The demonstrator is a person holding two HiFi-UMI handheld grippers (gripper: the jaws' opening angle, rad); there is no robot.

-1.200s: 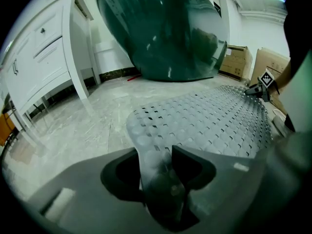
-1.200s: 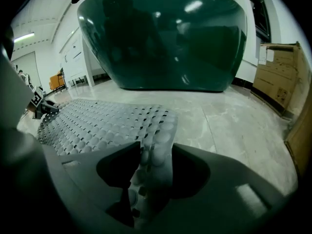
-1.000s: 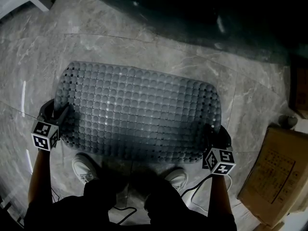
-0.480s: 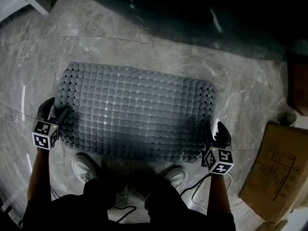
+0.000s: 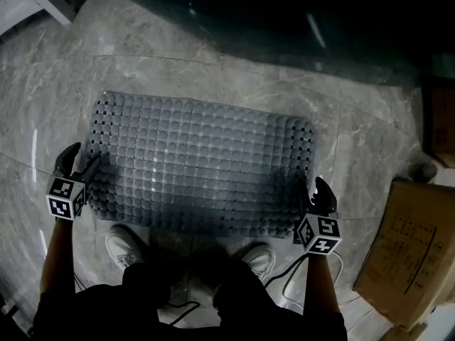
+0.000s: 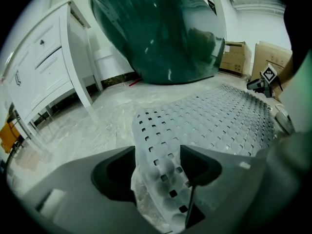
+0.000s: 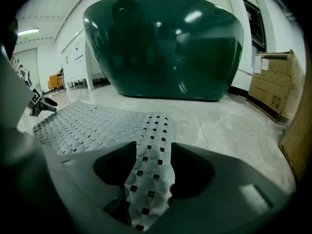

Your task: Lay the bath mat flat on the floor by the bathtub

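Mat: grey perforated bath mat (image 5: pixel 199 162) spread on the marble floor (image 5: pixel 213 73), long side parallel to the dark green bathtub (image 7: pixel 161 43), with a strip of bare tile between the two.
Left end: left hand-held gripper (image 5: pixel 82 159) at the short edge, jaws apart, with the mat corner curled up between them and its pale underside showing. No squeeze evident.
Right end: right hand-held gripper (image 5: pixel 311 188) at the opposite short edge, jaws wide and just now moving, out and then in a shade. Perforated border lying between them, pads clear of it.
Stage (judged): mat down and nearly flat, only the release and pull-back of both ends left.
Risk 1: left corner staying lifted or folding under on withdrawal. Cause: loss of the jaw's support under a curl already set.
Risk 2: mat dragged askew from the tub. Cause: a jaw tip caught in a border hole on the way out.
Risk 3: near edge rucked. Cause: white shoes (image 5: pixel 124 249) just beside it, one careless step enough.
Risk 4: snag on backing off. Cause: cable (image 5: pixel 288 283) trailing by the right foot.
Cardboard box (image 5: pixel 402 254): well apart at the right, no concern.
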